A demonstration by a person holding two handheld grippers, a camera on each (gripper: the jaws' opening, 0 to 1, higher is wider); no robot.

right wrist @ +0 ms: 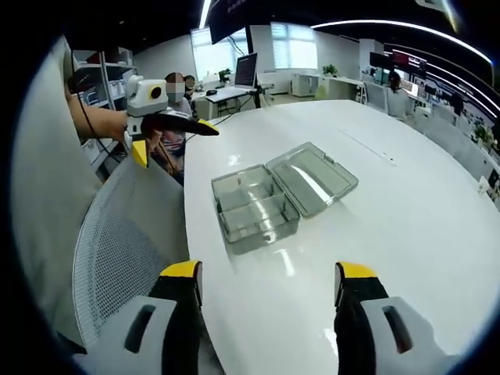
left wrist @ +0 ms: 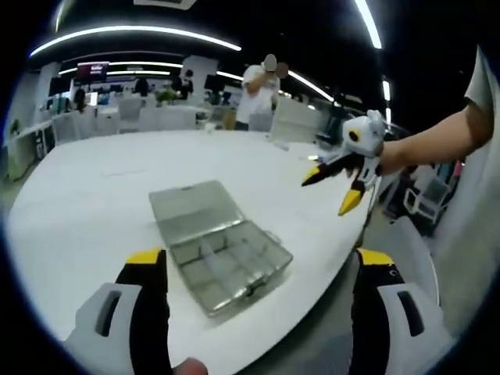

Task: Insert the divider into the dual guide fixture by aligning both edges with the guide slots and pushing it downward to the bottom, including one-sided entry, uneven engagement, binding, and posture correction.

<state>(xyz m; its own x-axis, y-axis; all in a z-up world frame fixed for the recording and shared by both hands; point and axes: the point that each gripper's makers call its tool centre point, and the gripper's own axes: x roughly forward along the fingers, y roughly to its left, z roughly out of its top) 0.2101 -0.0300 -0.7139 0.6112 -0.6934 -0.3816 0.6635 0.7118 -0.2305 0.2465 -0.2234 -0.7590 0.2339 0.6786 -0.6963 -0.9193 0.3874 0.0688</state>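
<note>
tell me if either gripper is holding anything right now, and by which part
Nothing is held. The left gripper and right gripper both stand open with bare fingers, apart from the clear compartment box lying open on the white table.

A large white round table (left wrist: 94, 211) (right wrist: 406, 195) carries the things. Its glossy top mirrors the ceiling lights. A clear plastic compartment box (left wrist: 226, 266) (right wrist: 254, 207) lies directly on it, near the table's edge. The box stands open, and its hinged lid (left wrist: 191, 203) (right wrist: 312, 178) is folded back flat onto the tabletop, joined to the box along one side. Thin inner walls split the box into several compartments. In the right gripper view a grey mesh chair (right wrist: 125, 242) stands just beside the table's edge, on the side nearest the box.
</note>
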